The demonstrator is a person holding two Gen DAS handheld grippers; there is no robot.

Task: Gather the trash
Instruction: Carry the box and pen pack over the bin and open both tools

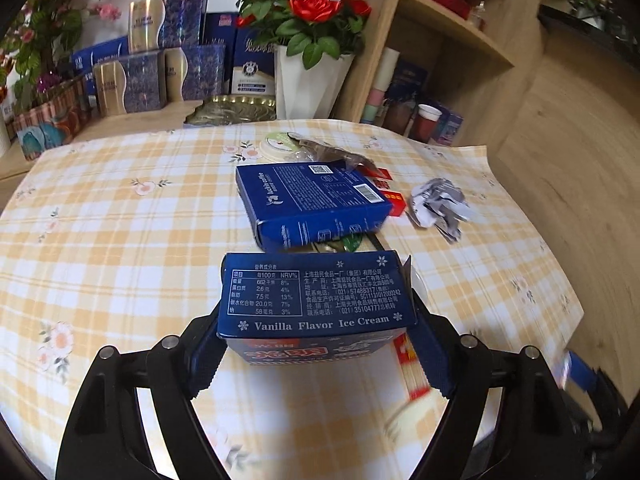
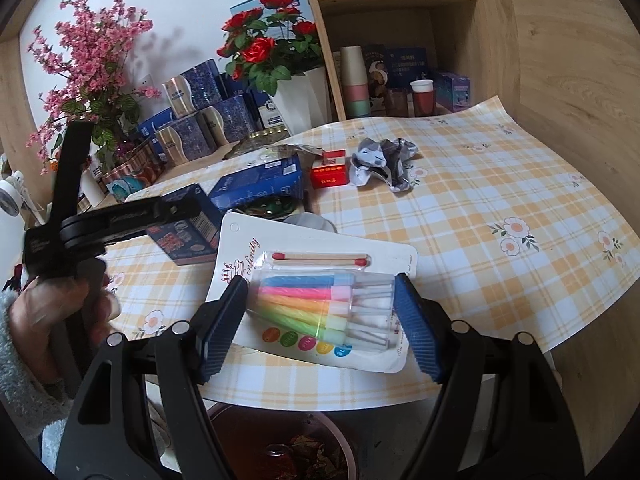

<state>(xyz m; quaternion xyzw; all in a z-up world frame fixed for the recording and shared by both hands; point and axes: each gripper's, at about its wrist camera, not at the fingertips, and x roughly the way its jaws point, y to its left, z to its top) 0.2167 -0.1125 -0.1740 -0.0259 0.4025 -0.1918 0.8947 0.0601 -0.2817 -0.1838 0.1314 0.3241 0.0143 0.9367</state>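
Observation:
A dark blue vanilla ice cream box (image 1: 320, 288) hangs above the checked tablecloth (image 1: 120, 240), and my left gripper (image 1: 316, 320) is shut on its two sides. The same box (image 2: 184, 240) shows in the right wrist view, where a hand (image 2: 52, 312) holds that gripper. My right gripper (image 2: 320, 324) is shut on a pack of coloured candles (image 2: 316, 304) near the table's front edge. On the table lie a blue coffee box (image 1: 312, 200), a crumpled paper ball (image 1: 438, 204), a red cigarette pack (image 2: 330, 170) and a round lid (image 1: 278, 144).
White vase of red roses (image 1: 308, 80) and several blue gift boxes (image 1: 140, 84) line the back. A wooden shelf with paper cups (image 2: 356, 84) stands at the right. A dark bin (image 2: 296, 452) with scraps sits below the table's front edge.

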